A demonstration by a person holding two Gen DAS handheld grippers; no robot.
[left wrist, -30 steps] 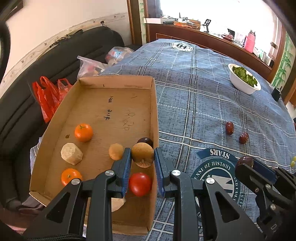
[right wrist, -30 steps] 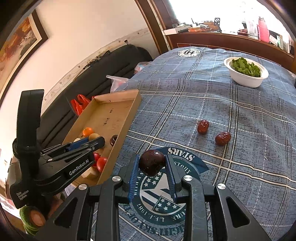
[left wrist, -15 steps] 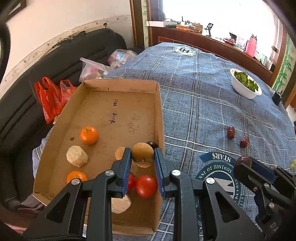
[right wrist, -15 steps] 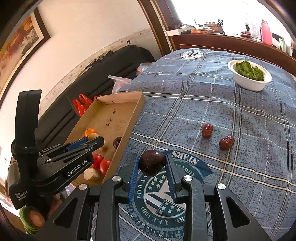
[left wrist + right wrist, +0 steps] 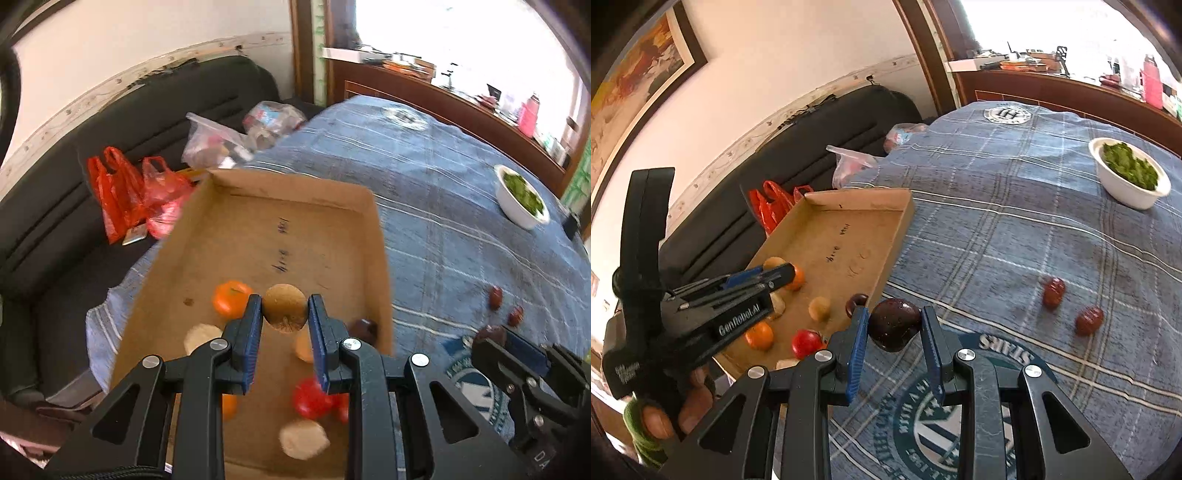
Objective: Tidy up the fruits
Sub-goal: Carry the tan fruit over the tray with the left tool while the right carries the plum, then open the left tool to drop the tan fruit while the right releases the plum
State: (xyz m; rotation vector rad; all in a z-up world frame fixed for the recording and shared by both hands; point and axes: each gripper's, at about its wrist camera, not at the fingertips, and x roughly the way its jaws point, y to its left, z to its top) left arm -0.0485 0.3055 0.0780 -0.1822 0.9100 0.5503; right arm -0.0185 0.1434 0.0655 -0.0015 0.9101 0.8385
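My left gripper [image 5: 285, 314] is shut on a brown kiwi [image 5: 284, 308] and holds it above the cardboard tray [image 5: 295, 192], over the fruit inside. The tray holds an orange [image 5: 229, 299], a red tomato [image 5: 312, 397], a dark plum [image 5: 364, 329] and several pale pieces. My right gripper [image 5: 894, 325] is shut on a dark plum [image 5: 894, 324], held above the tablecloth just right of the tray's edge [image 5: 897, 240]. Two red dates [image 5: 1053, 291] [image 5: 1089, 320] lie on the cloth to the right. The left gripper also shows in the right wrist view [image 5: 783, 275].
A white bowl of greens [image 5: 1128, 177] stands at the far right of the table. Red plastic bags [image 5: 122, 192] and clear bags [image 5: 218, 144] lie on the black sofa left of the tray. A wooden sideboard runs behind the table.
My left gripper has moved with the kiwi further left and inward over the tray. My right gripper, still holding the plum, has shifted slightly towards the tray.
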